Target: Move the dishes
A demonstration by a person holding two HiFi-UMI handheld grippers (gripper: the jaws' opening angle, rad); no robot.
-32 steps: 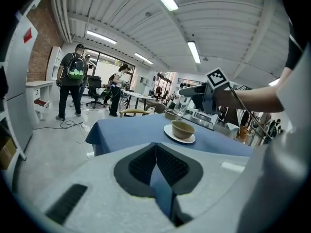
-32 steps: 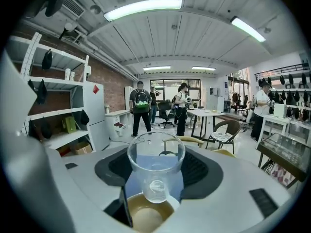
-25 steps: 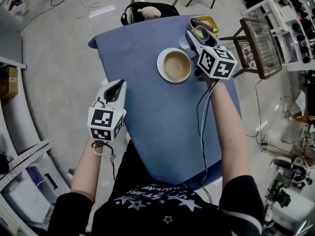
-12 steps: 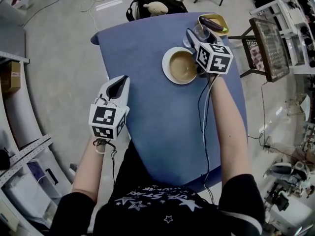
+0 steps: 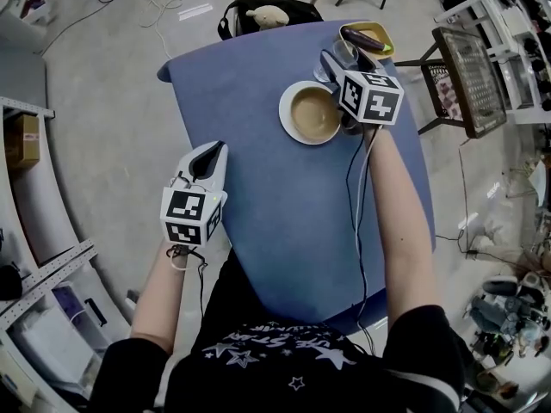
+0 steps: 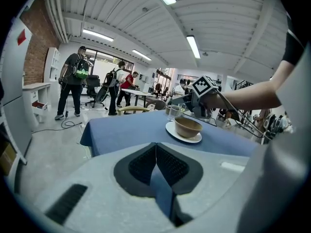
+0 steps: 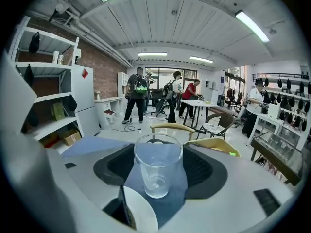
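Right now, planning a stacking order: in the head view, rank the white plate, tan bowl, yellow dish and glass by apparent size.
1. white plate
2. tan bowl and yellow dish: look alike, dish partly covered, so tied
3. glass, smallest, partly hidden

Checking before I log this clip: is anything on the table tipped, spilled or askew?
Nothing stands out. The glass stands upright and empty, the bowl sits squarely on its plate, and the table shows no spill.
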